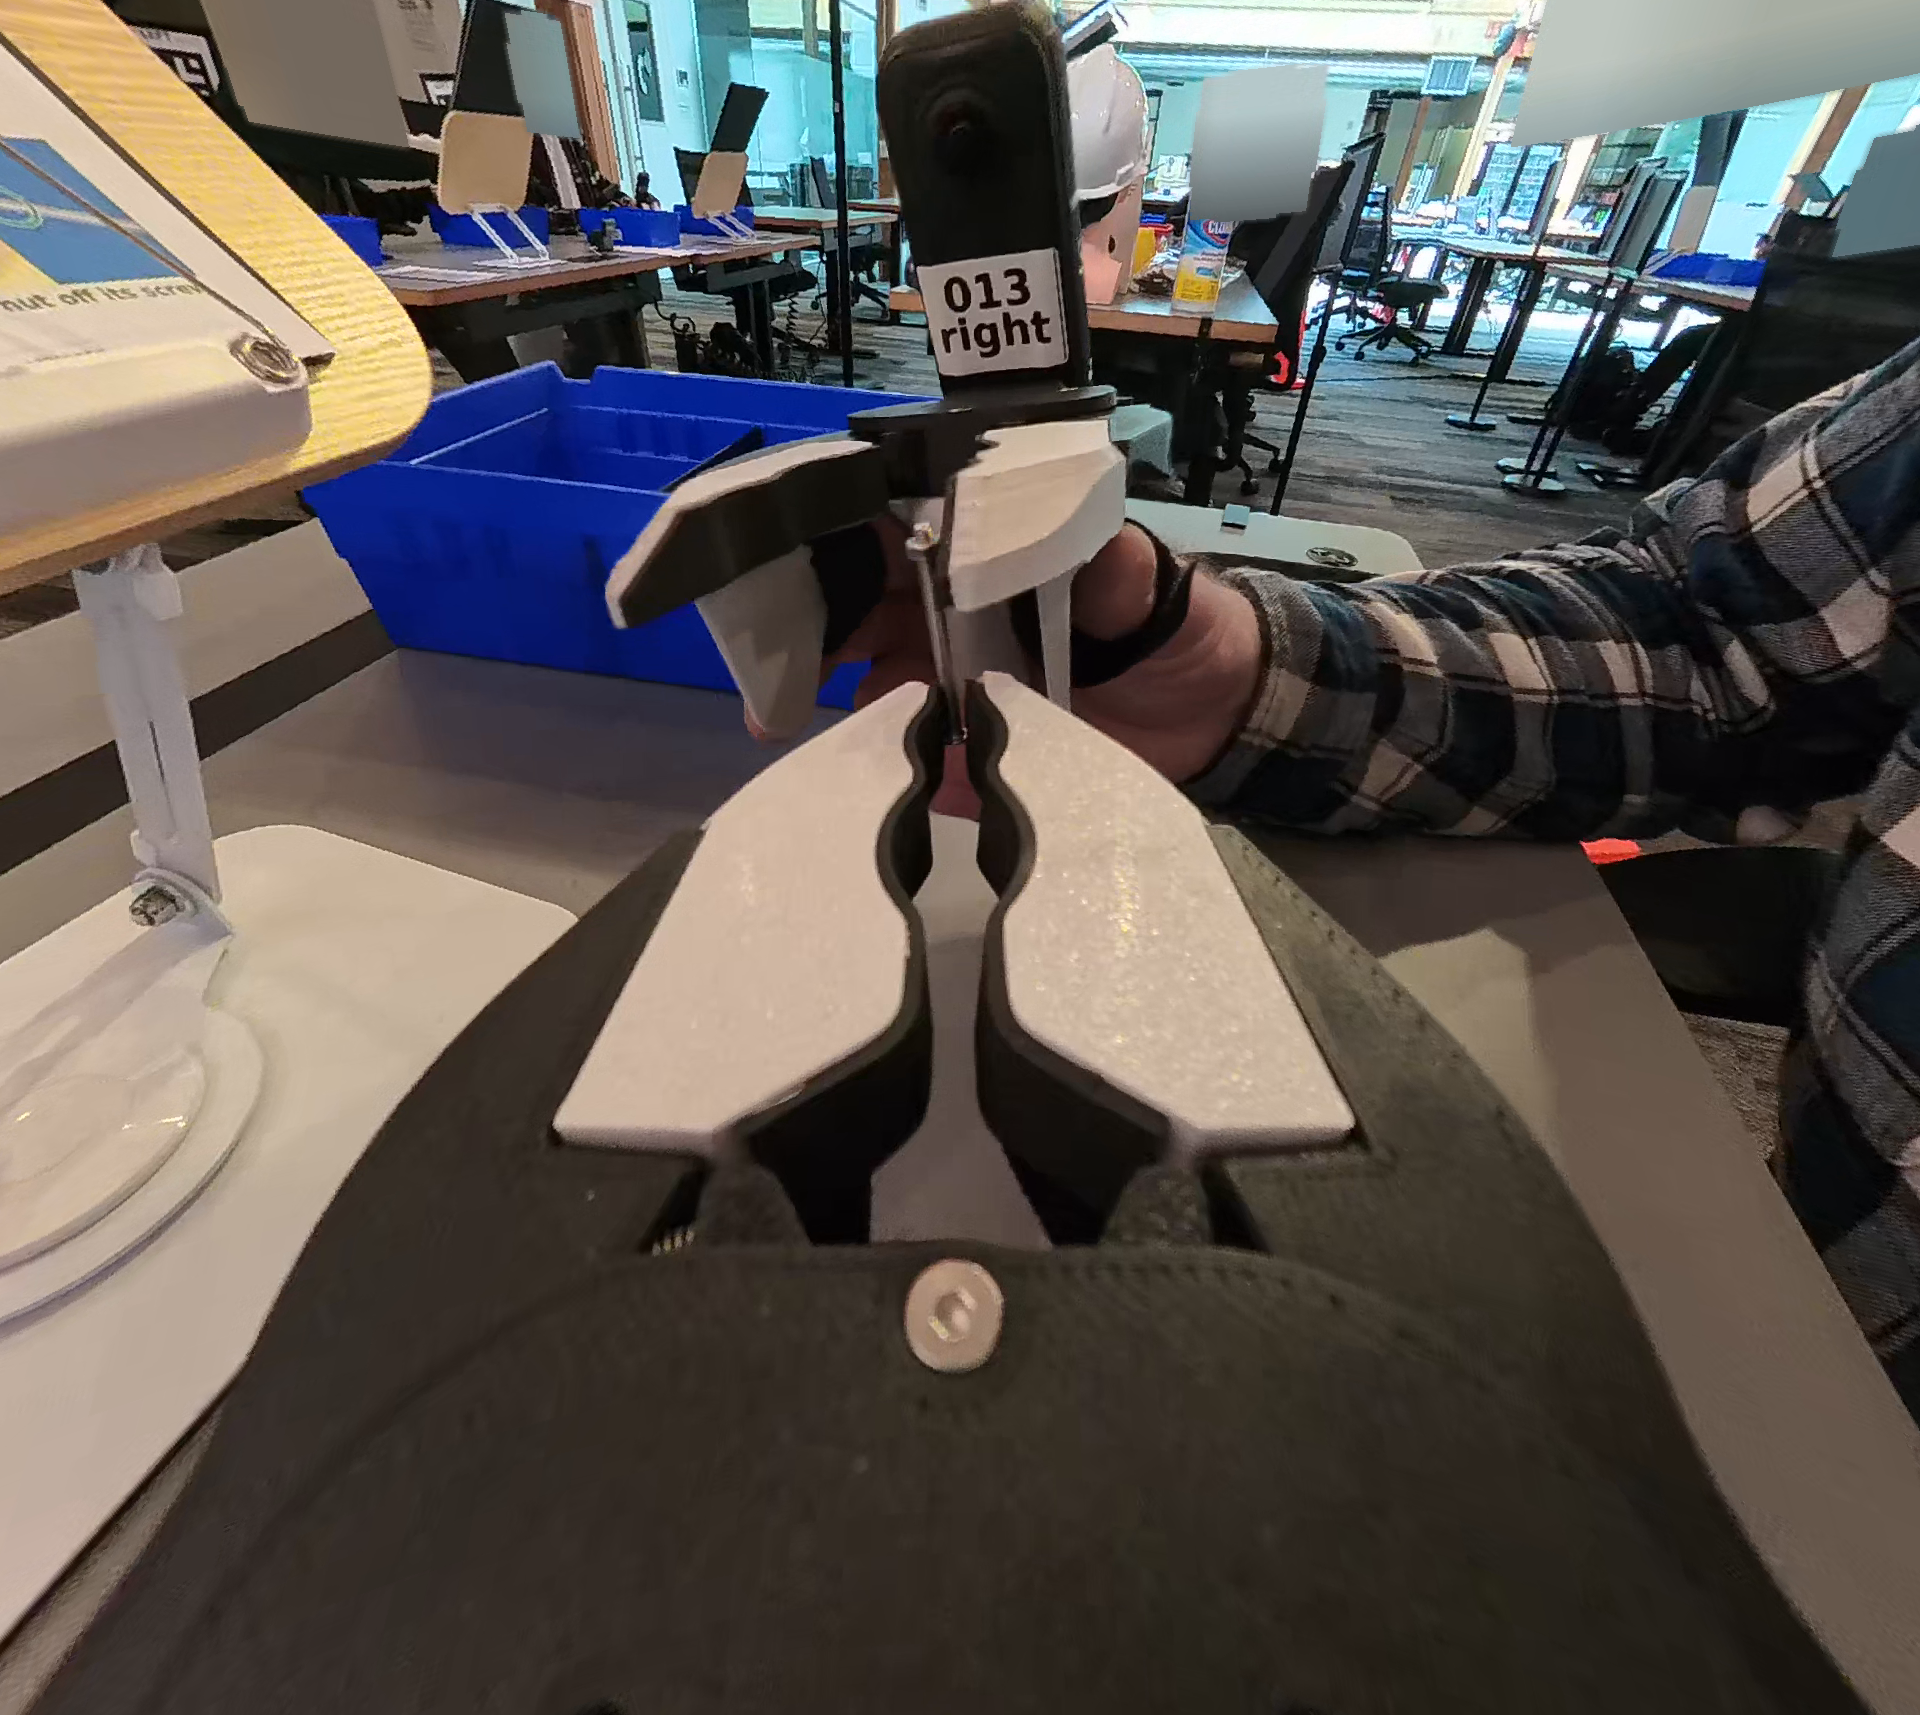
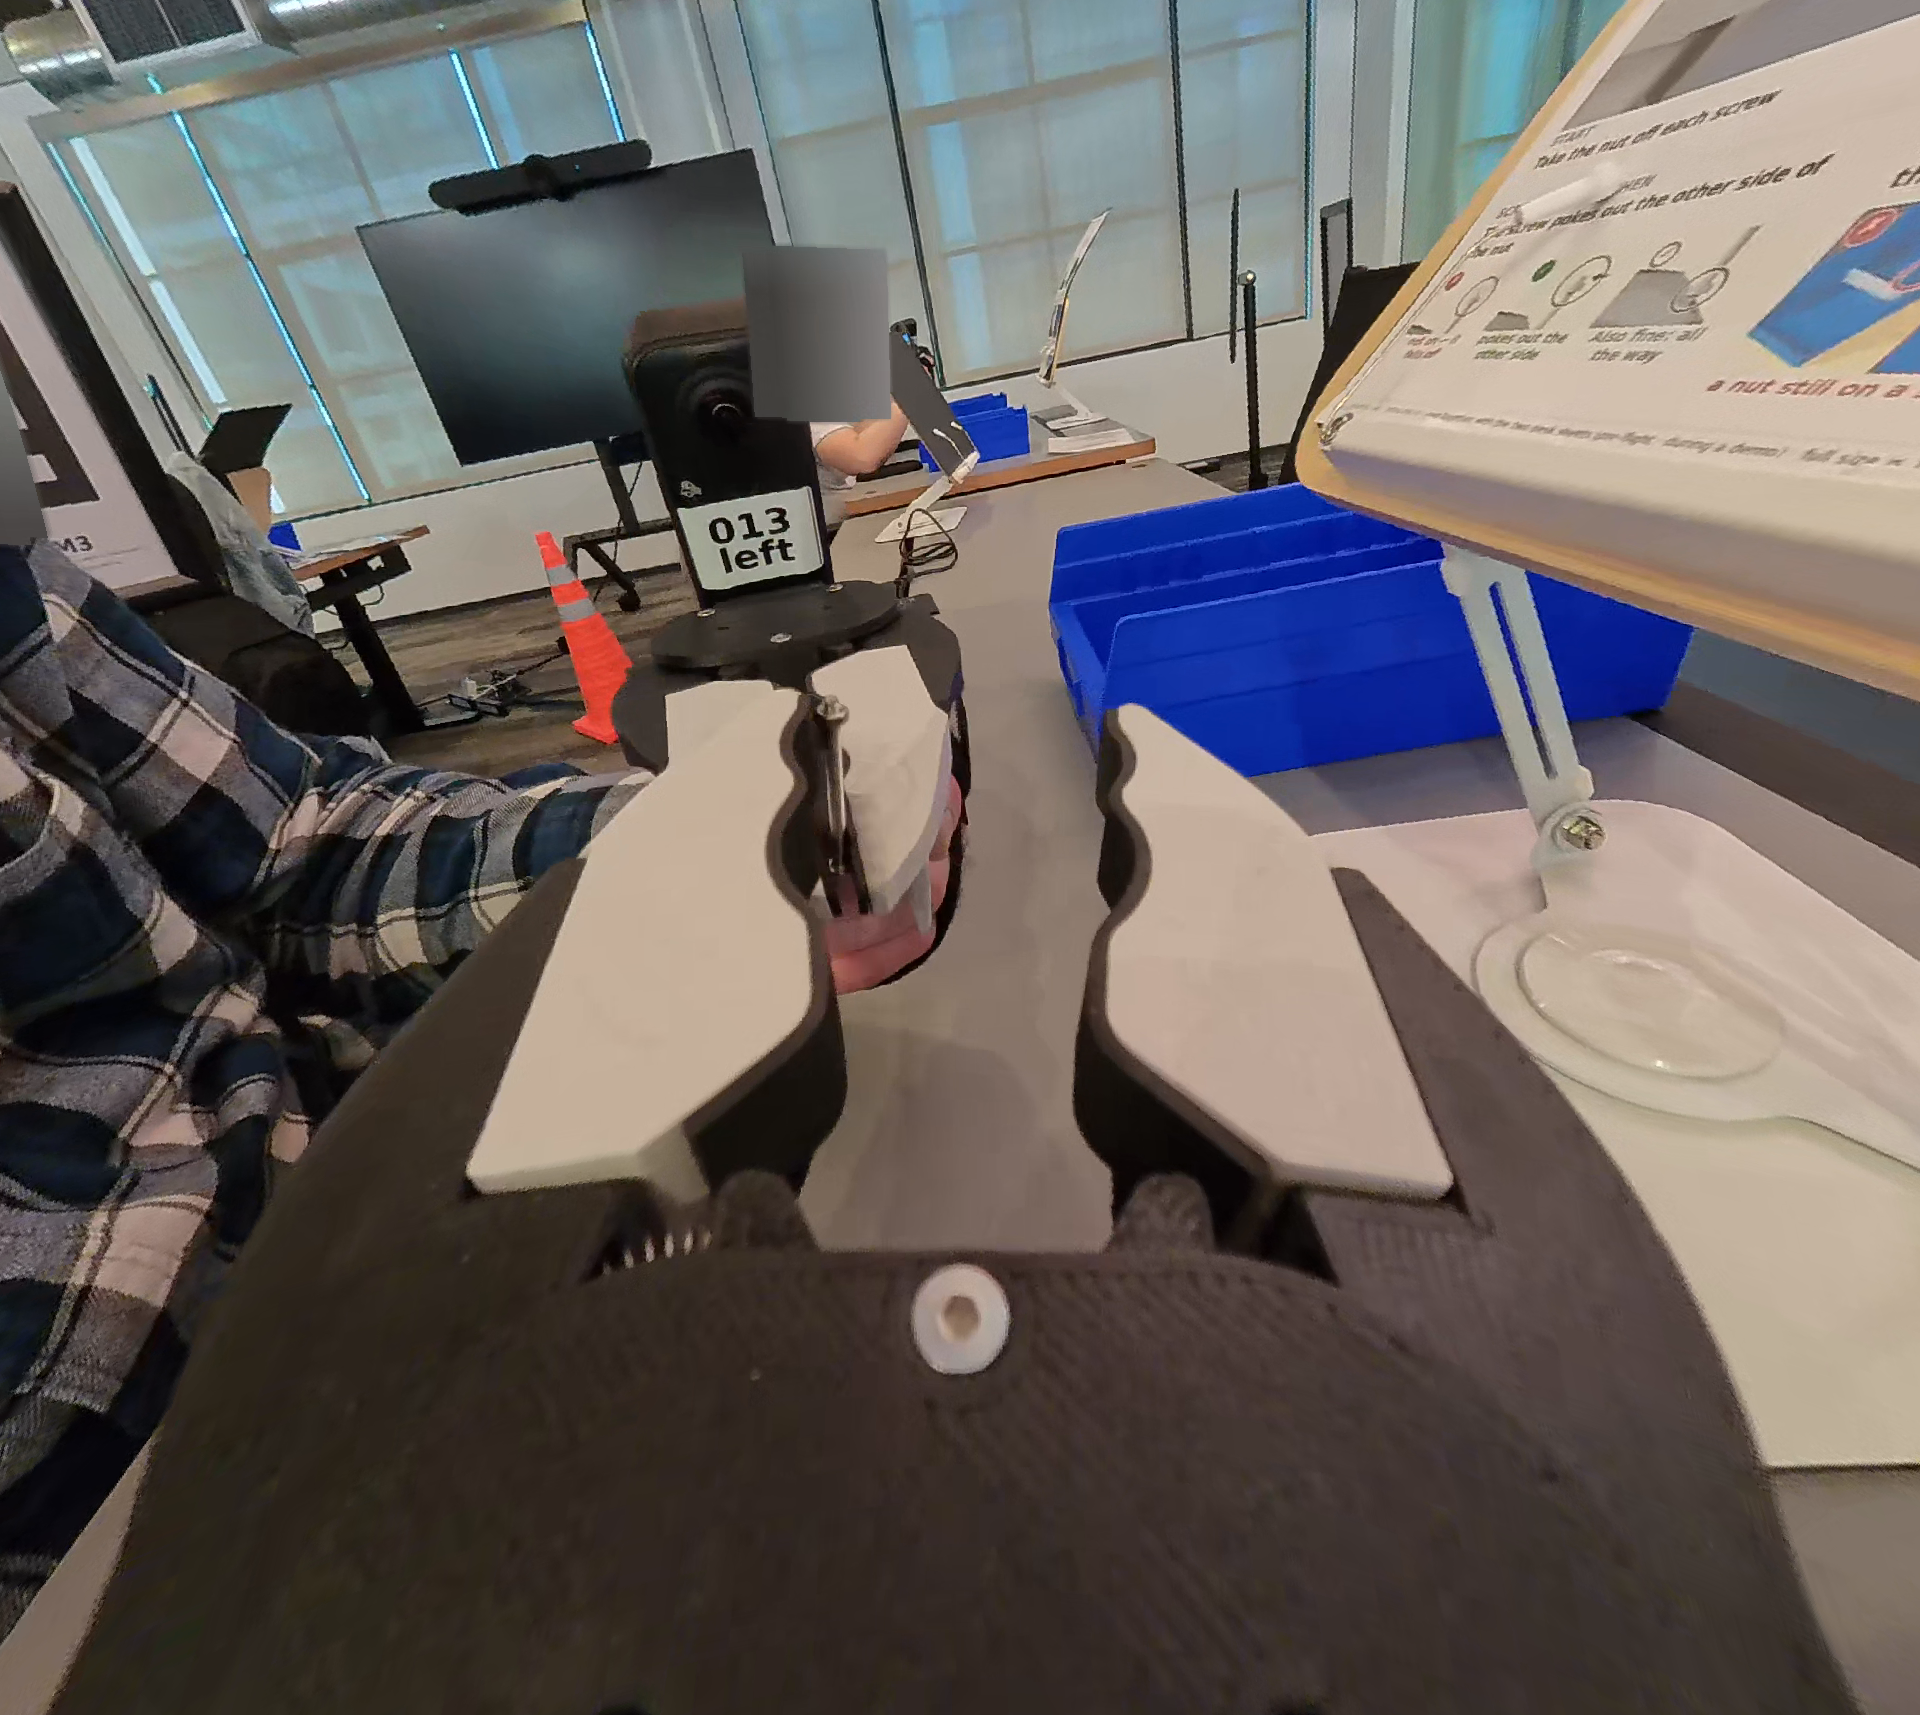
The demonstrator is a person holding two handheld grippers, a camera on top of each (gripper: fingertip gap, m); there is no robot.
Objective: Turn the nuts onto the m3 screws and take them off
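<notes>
**Two grippers, one screw between them**

The left gripper (image 1: 951, 709) has its jaws pinched shut on the lower end of a long metal screw (image 1: 932, 626), which stands nearly upright above the grey tabletop (image 1: 499, 751). The right gripper (image 2: 951, 792) faces it with jaws spread wide and nothing in them, its left finger just beside the screw. A blue divided bin (image 1: 499, 522) sits on the far side; a white stand (image 1: 156, 730) carrying an instruction board rises beside it.
</notes>
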